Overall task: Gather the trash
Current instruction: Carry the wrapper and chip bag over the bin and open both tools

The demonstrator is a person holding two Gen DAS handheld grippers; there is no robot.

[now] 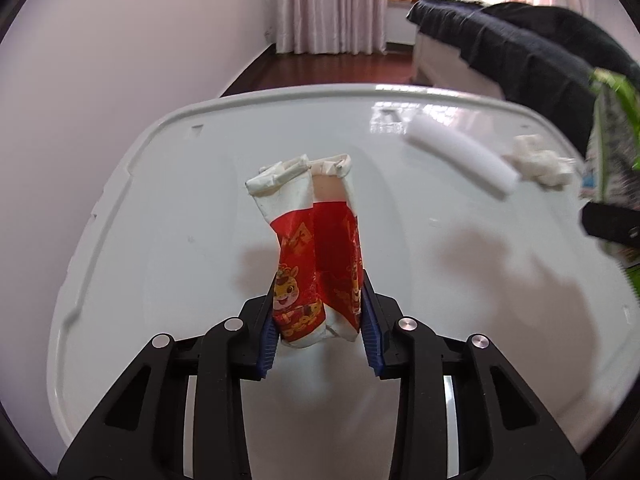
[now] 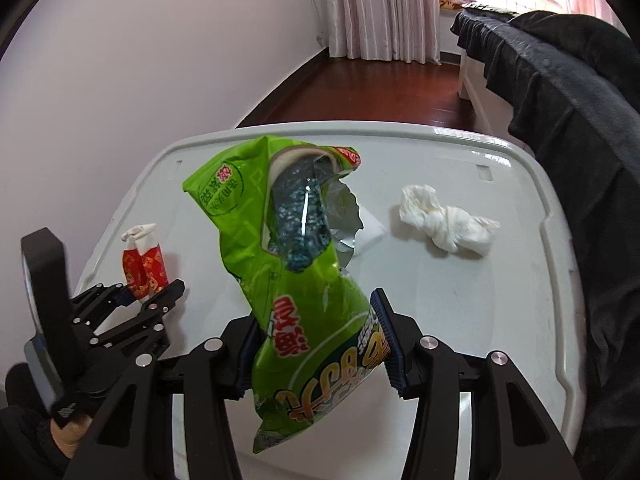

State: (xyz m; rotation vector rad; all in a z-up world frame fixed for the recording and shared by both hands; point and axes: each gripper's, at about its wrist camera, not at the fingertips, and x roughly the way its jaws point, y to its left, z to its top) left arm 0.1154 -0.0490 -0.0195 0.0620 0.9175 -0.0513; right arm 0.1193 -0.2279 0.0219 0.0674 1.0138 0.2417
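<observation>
Both hands loaded. Left gripper [image 1: 318,320] pinches a red-and-white crumpled paper cup [image 1: 316,240] near its base between the blue pads; cup's long axis runs straight ahead along the fingers, rim end away from the camera, lifted clear of the white tabletop [image 1: 160,240]. Right gripper [image 2: 316,348] is clamped on a torn green snack bag [image 2: 296,264], grabbed at the lower third, bag standing up and forward, torn mouth at the far end.

Remaining trash on the table: a crumpled white tissue [image 2: 446,222] ahead and to the right of the right gripper, well apart from it, and a white foam-like bar [image 1: 464,156] just beside the tissue, long axis diagonal. Right hand looks nearer to both.

No bin is visible in either view, so which way the drop-off lies can't be told. Likely next: carry both items off the table, since neither gripper has free jaws for the tissue.
</observation>
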